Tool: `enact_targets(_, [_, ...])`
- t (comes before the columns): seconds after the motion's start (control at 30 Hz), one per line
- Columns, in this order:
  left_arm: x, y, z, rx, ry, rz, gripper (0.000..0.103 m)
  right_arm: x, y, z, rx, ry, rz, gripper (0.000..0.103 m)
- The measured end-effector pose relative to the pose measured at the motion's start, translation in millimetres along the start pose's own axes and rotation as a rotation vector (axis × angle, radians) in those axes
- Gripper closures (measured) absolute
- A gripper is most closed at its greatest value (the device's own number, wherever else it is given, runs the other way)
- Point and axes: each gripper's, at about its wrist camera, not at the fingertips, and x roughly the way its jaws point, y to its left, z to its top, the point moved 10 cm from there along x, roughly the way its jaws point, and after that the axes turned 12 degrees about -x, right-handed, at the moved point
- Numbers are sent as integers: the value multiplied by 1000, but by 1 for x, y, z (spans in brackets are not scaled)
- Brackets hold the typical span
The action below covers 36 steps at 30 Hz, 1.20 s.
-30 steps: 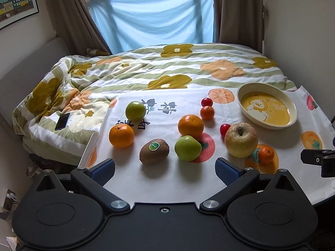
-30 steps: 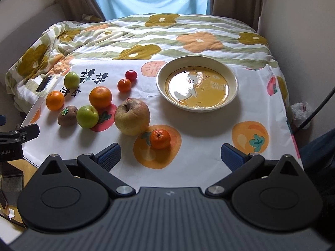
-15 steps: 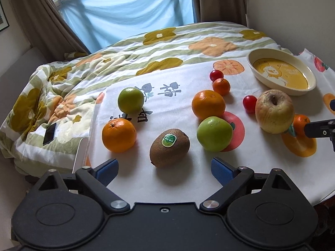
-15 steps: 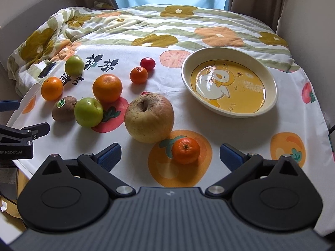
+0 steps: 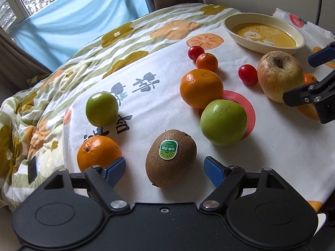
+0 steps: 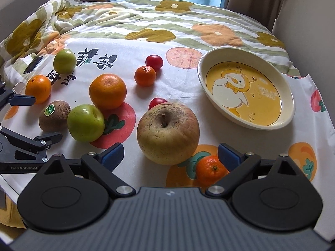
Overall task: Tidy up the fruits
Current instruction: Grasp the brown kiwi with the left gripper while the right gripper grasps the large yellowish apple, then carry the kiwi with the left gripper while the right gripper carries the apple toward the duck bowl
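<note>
The left gripper point(image 5: 164, 167) has its jaws spread on either side of the kiwi point(image 5: 171, 157), and they are closing; the kiwi lies between the blue pads, but a strip of cloth shows on each side of it, so the pads do not press on it. The kiwi lies on the white printed cloth point(image 5: 272, 146) with its green sticker facing up.

Taking the kiwi as the landmark: an orange point(image 5: 98, 153) lies just beside it on the left, partly behind the left pad; a green apple point(image 5: 223, 122) sits near it up and to the right, with a larger orange point(image 5: 201, 87) touching that apple on the far side. A second small green apple point(image 5: 102, 108) lies beyond the left orange.

The right gripper point(image 6: 170, 156) is spread wide and holds nothing. The big yellowish apple point(image 6: 167, 132) sits just ahead, between its pads, without touching them, and a small tangerine point(image 6: 210, 169) lies against the inner side of its right pad. The yellow duck dish point(image 6: 291, 102) stands well away from the kiwi, far right, with no fruit in it.
</note>
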Motion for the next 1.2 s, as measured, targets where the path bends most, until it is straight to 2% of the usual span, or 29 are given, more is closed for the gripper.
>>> enact_targets(0.1, [9, -2, 1, 19, 14, -30, 30, 5, 2, 3, 2, 12, -14, 0])
enact_targets(0.27, [14, -2, 3, 24, 14, -76, 34, 11, 2, 5, 18, 25, -29, 0])
enact_targets(0.33, [15, -3, 4, 16, 15, -100, 44, 12, 3, 5, 22, 29, -32, 0])
enact_targets(0.63, [13, 0, 2, 1, 21, -119, 48, 19, 2, 7, 36, 43, -39, 4])
enact_targets(0.97, [8, 5, -4, -43, 31, -112, 48, 28, 1, 9, 43, 44, -31, 14])
enact_targets(1.2, [-3, 10, -3, -97, 22, -102, 49, 24, 0, 6, 42, 4, -14, 15])
